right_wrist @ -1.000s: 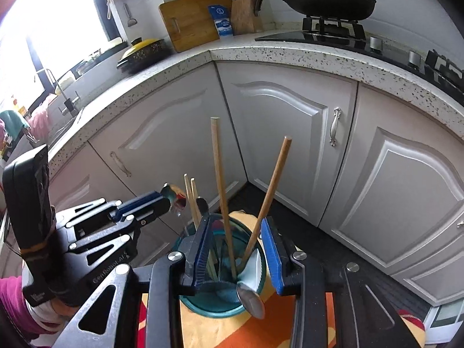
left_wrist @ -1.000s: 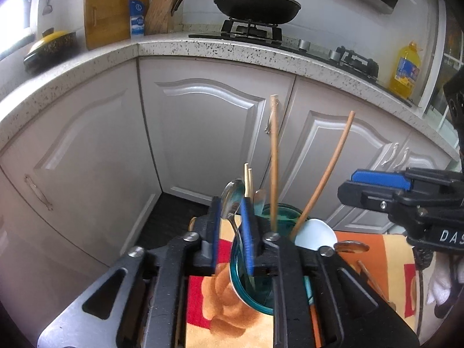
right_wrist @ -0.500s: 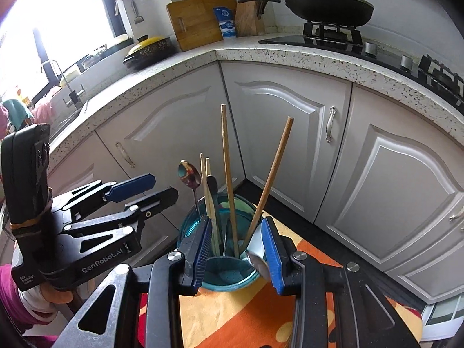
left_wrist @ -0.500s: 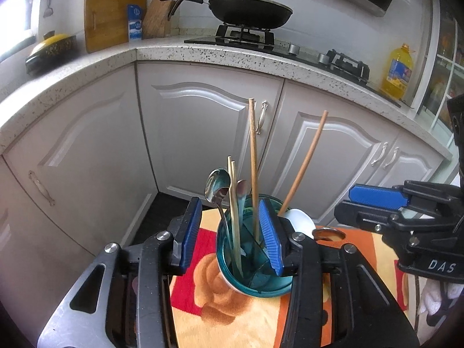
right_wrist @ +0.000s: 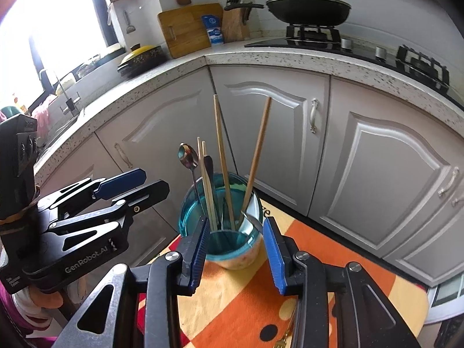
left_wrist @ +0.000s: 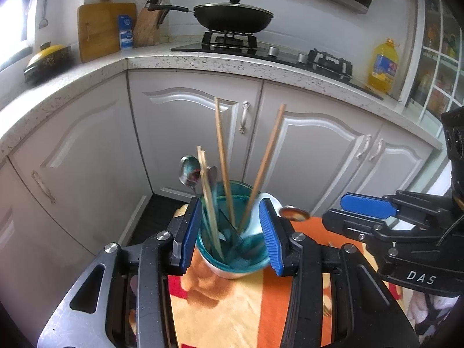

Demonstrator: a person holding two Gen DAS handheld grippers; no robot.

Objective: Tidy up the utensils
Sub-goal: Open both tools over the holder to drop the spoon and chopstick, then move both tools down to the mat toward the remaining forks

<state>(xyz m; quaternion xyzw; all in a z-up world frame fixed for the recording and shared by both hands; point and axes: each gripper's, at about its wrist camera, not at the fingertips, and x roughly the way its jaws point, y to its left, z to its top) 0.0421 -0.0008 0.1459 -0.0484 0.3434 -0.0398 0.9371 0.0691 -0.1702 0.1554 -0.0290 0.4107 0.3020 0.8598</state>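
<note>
Our left gripper [left_wrist: 230,239] hangs with its blue-padded jaws spread wide and empty; the right gripper [right_wrist: 236,250] is likewise parted, gripping nothing. Between them, on the orange patterned cloth [right_wrist: 243,298], stands the teal glass utensil jar [right_wrist: 221,226]. From left to right it holds a long-handled metal spoon [right_wrist: 188,156], a pair of pale bamboo chopsticks [right_wrist: 204,174] and two tall wooden chopsticks [right_wrist: 221,150], leaning apart. Behind, we see grey cabinet doors [right_wrist: 272,133].
</note>
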